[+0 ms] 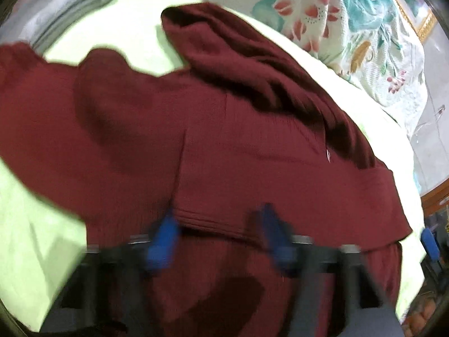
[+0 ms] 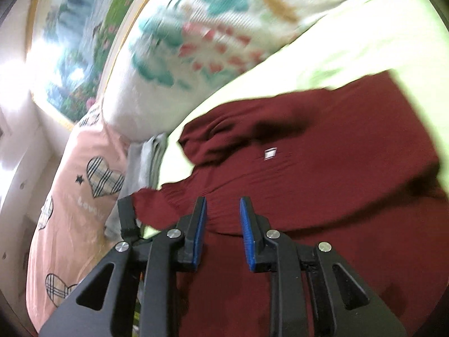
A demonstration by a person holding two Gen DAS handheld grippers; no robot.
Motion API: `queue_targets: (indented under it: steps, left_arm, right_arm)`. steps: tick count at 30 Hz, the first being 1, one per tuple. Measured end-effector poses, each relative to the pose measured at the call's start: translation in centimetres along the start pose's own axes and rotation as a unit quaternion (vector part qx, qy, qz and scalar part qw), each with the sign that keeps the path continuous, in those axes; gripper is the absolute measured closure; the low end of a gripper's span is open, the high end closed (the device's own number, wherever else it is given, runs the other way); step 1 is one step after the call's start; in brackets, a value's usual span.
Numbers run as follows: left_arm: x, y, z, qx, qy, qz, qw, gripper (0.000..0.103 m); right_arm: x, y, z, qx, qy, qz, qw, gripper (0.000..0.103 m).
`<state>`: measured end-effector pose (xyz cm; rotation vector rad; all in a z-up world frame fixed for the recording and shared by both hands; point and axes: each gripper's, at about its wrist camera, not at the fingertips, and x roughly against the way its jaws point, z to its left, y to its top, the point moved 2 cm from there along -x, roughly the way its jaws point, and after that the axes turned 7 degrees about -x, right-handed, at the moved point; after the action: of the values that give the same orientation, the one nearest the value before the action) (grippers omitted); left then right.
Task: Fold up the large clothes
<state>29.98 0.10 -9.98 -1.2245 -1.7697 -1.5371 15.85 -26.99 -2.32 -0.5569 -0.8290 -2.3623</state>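
Observation:
A large dark red garment (image 1: 224,140) lies spread on a light green bed sheet (image 1: 118,33), with a sleeve or hood folded across its far part. My left gripper (image 1: 219,219) is open, its blue-padded fingers (image 1: 165,233) hovering over a folded hem of the garment; the view is blurred. In the right wrist view the same garment (image 2: 322,174) shows a small white label (image 2: 270,153). My right gripper (image 2: 223,210) is open with a narrow gap, just above the garment's ribbed edge, holding nothing. The other gripper's black finger (image 2: 127,213) shows at the left.
A floral quilt (image 1: 350,19) is piled at the bed's far side. Folded grey clothes (image 1: 56,8) lie at the far left. A pink pillow with plaid hearts (image 2: 84,185) and a framed landscape picture (image 2: 84,42) lie beyond the bed.

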Motion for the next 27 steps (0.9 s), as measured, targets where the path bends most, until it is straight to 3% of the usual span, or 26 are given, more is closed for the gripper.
queue_targets:
  steps: [2,6,8,10,12,14,16,21,27]
  left_arm:
    - [-0.2,0.5,-0.2,0.001,-0.019,0.001,0.9998,0.099]
    - [2.4,1.1,0.0,-0.019,0.028,-0.053,0.998,0.1]
    - [3.1,1.5,1.9,-0.006,0.054,-0.06,0.9967,0.1]
    - [3.1,1.6,4.0,0.013,0.054,-0.051,0.9971,0.1]
    - [3.2,1.4,4.8,0.023,0.045,-0.05,0.9975,0.1]
    - [3.7,1.4,5.5,0.028,0.07,-0.061,0.9953,0.1]
    - [3.7,1.4,6.0,0.038,0.062,-0.061,0.9955,0.099]
    - [3.4,0.6,4.6,-0.001,0.065,-0.047,0.9968,0.099]
    - [3.8,0.7,3.4,-0.009,0.051,-0.049,0.9975,0.099]
  right_arm:
    - [2.1,0.7,-1.4,-0.011,-0.021,-0.026,0.999,0.077]
    - [5.0,2.9,-3.7,-0.01,-0.074,-0.072,0.995,0.076]
    - [6.1,4.5,-5.6,-0.016,-0.115,-0.088,0.989,0.069]
    - [6.4,5.7,-7.1,-0.021,-0.128,-0.093,0.987,0.055]
    - [5.5,6.9,-8.6,-0.022,-0.145,-0.082,0.986,0.054]
    - [3.8,7.9,-10.1,-0.028,-0.158,-0.06,0.985,0.054]
    - [2.1,8.3,-10.8,-0.031,-0.159,-0.04,0.986,0.054]
    - [-2.9,9.0,-11.5,-0.012,-0.163,0.013,0.986,0.054]
    - [-4.8,8.9,-11.9,0.017,-0.197,0.024,0.98,0.05]
